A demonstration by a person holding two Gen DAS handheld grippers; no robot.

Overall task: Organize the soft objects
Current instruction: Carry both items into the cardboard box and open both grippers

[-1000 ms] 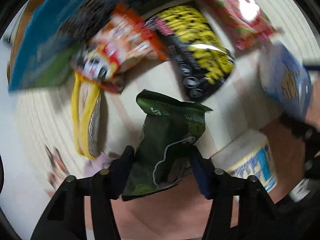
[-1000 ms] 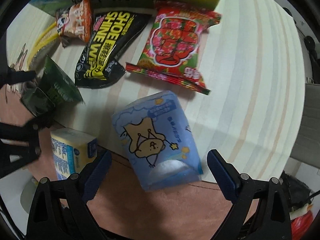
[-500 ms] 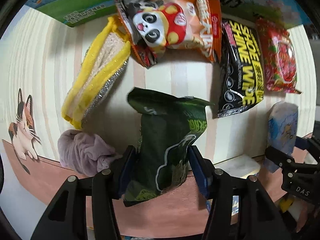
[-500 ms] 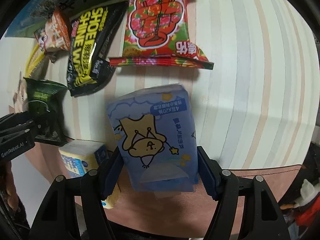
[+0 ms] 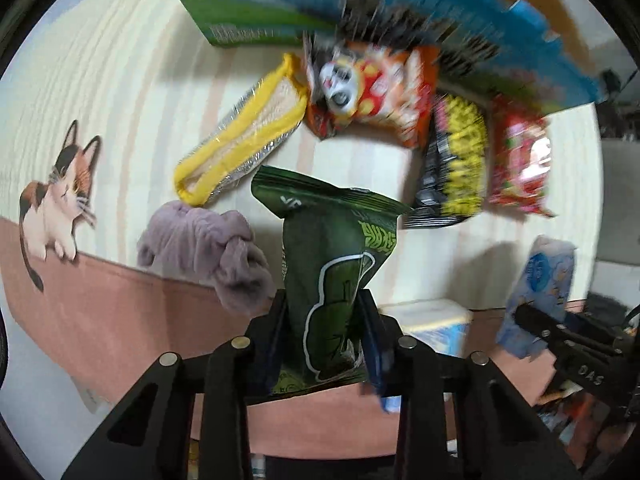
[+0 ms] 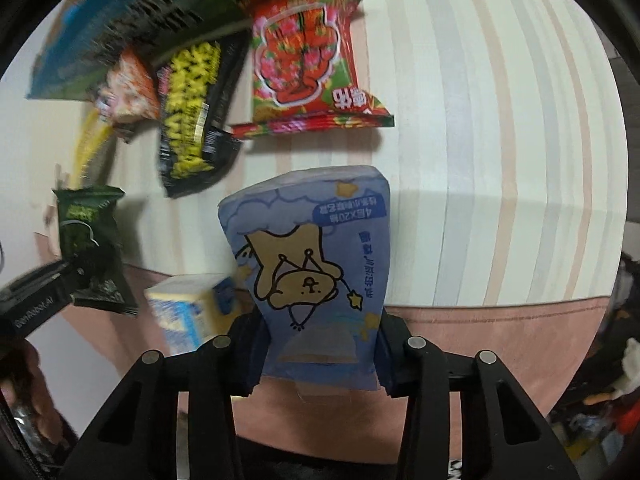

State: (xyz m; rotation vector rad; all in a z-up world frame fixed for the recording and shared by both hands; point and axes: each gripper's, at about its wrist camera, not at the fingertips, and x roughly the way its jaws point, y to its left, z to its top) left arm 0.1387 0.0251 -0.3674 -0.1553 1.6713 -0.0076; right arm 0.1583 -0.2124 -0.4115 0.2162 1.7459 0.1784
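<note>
My left gripper (image 5: 322, 312) is shut on a dark green snack bag (image 5: 332, 264) and holds it up above the table. The bag also shows at the left of the right wrist view (image 6: 86, 236). My right gripper (image 6: 320, 340) is shut on a blue tissue pack with a bear drawing (image 6: 316, 256), lifted off the table. That pack shows at the right of the left wrist view (image 5: 540, 284). A purple cloth (image 5: 208, 256) and a yellow-edged sponge (image 5: 244, 132) lie left of the green bag.
An orange panda snack bag (image 5: 372, 88), a black and yellow wipes pack (image 6: 192, 116) and a red snack bag (image 6: 308, 64) lie in a row in front of a blue-green box (image 5: 320, 8). A white and blue tissue pack (image 6: 192, 308) sits near the table's front edge.
Both grippers have lifted their items. The right gripper has closed tighter on the blue pack and raised it. The left view has swung and the green bag stands higher.
</note>
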